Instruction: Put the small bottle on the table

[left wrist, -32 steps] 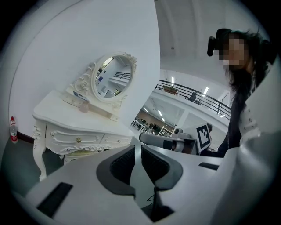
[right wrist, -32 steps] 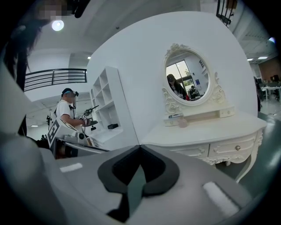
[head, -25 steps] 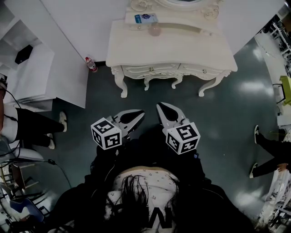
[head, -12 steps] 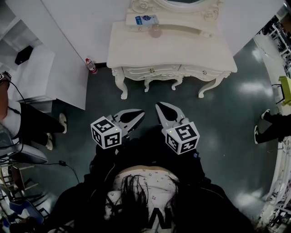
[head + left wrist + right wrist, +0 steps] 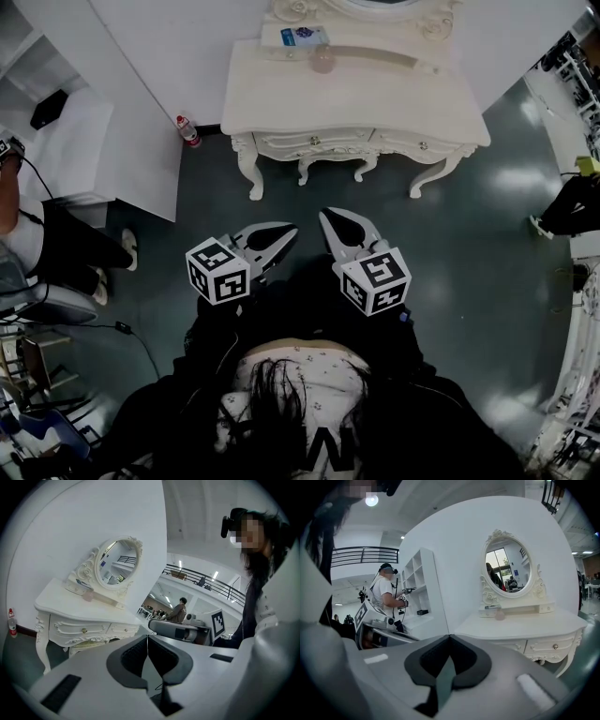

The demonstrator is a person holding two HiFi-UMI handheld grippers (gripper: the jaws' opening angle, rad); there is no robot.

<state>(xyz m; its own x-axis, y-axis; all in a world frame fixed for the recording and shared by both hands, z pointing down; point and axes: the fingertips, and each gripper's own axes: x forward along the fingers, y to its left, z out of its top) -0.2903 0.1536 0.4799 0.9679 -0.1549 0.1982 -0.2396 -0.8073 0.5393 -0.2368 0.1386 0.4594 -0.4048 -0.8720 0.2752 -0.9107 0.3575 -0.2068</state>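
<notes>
While the left hand-held gripper (image 5: 289,232) and right hand-held gripper (image 5: 328,217) hang clenched and empty, what seems the small bottle (image 5: 322,62) stands on the desk (image 5: 375,98).

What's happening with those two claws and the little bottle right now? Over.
Left gripper shut, empty; right gripper shut, empty. Small bottle stands on the dressing table, by the mirror base, untouched. Nothing blocking the way.

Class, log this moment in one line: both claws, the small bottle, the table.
left claw: shut, empty | right claw: shut, empty | small pinkish bottle: standing on white ornate dressing table | claws: short of table
</notes>
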